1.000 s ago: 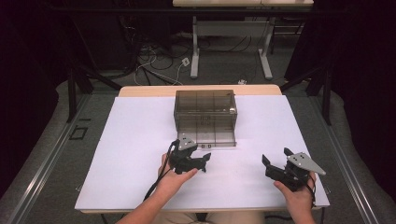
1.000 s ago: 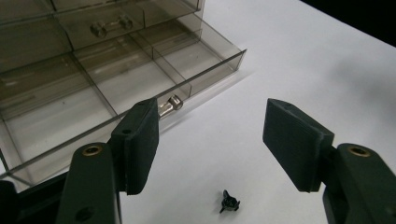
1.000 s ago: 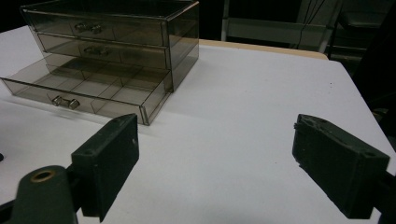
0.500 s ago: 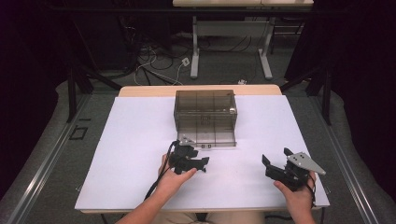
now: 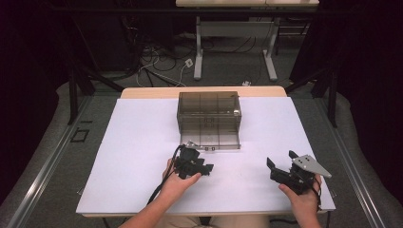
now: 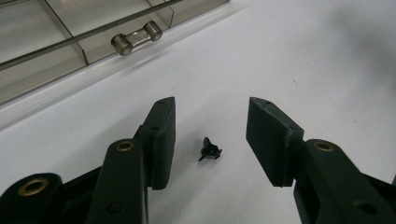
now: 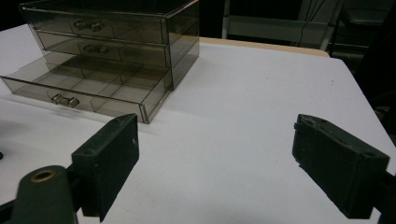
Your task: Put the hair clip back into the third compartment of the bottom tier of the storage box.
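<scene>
Big white table (image 5: 133, 156) takes up most of the space, w/ a wood strip showing along its far edge. On it, toward the far middle, sits a smoky clear drawer unit (image 5: 209, 111), three drawers stacked. The bottom drawer (image 7: 88, 91) is pulled out toward the person, dividers visible inside, small clear handle (image 6: 136, 37) on its front. In the right gripper view the two upper drawers look pushed in.

Right gripper (image 5: 280, 166) is held in the right hand (image 5: 302, 202) near the table's near right corner, grey plate on top. Its jaws stand wide apart; between them is just bare table, and the drawer unit lies ahead and off to the left-jaw side, well apart from the tips.

Left gripper (image 5: 206, 168) is in the left hand (image 5: 178, 183), close in front of the open drawer, cable trailing back beside the forearm. From its own camera the jaws are spread too, nothing pinched. The drawer front and handle lie beyond the left jaw's tip, near but not touching.

Smallest item: a tiny black part (image 6: 210, 149) lying on the table in the gap between the left gripper's jaws, a bit nearer the left jaw, touching neither pad. It's set back from the tips, toward the jaw roots. Shape is hard to make out, some small knobby bit w/ a stub sticking up.
</scene>
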